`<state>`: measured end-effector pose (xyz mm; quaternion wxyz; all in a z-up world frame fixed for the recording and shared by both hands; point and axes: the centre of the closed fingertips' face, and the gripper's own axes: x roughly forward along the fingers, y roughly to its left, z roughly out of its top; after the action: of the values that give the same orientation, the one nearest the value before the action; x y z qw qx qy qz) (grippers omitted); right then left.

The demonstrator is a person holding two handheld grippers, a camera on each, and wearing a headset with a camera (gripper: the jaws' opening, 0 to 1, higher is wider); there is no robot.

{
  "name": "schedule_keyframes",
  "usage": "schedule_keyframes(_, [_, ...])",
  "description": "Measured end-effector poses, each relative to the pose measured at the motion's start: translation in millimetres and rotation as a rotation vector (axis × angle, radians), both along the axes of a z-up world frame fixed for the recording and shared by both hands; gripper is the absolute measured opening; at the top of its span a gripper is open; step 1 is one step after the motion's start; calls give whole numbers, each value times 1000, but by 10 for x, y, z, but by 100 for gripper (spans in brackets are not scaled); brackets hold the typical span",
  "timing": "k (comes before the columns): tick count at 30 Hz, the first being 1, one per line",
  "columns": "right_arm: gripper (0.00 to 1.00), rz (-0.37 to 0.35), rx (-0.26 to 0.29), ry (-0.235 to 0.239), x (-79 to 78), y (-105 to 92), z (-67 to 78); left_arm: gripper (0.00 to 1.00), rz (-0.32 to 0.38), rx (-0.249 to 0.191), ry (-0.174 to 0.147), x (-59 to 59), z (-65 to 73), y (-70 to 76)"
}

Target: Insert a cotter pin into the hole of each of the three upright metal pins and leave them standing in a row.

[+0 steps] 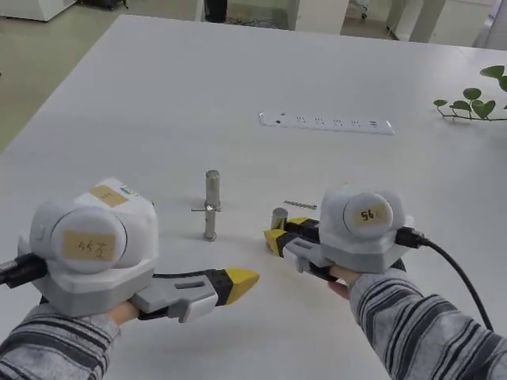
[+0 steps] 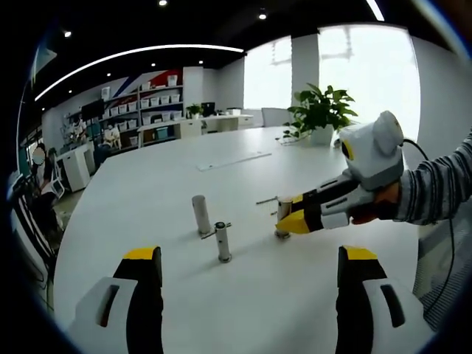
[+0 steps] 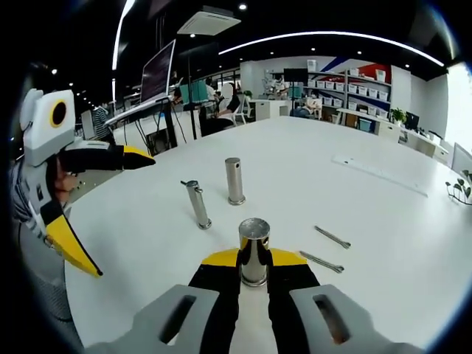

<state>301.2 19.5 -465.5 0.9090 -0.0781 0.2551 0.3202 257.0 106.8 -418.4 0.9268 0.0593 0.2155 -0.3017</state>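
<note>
Right jaws clamped on a pin, left jaws wide apart and empty — one pin of three has its cotter.

My right gripper (image 3: 254,262) grips the held pin (image 3: 254,240) low on its shank, upright on the table (image 1: 158,119); I reckon that steadies it and leaves its top free for a cotter. Two loose cotters (image 3: 332,237) lie just beside it, on the side away from my left gripper (image 1: 242,279), which hovers low near me, likely the one to fetch a cotter. The fitted pin (image 1: 210,224), with a cotter through it, stands just in front of the bare pin (image 1: 212,184). The held pin is near them but off to one side — so, as I judge it, the three do not yet make a row.
</note>
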Motion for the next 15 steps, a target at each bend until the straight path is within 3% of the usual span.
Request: schedule_keyframes(15, [8,-6,-5,10,-99,-30,-45,98,2,-2,-10,22,11,4])
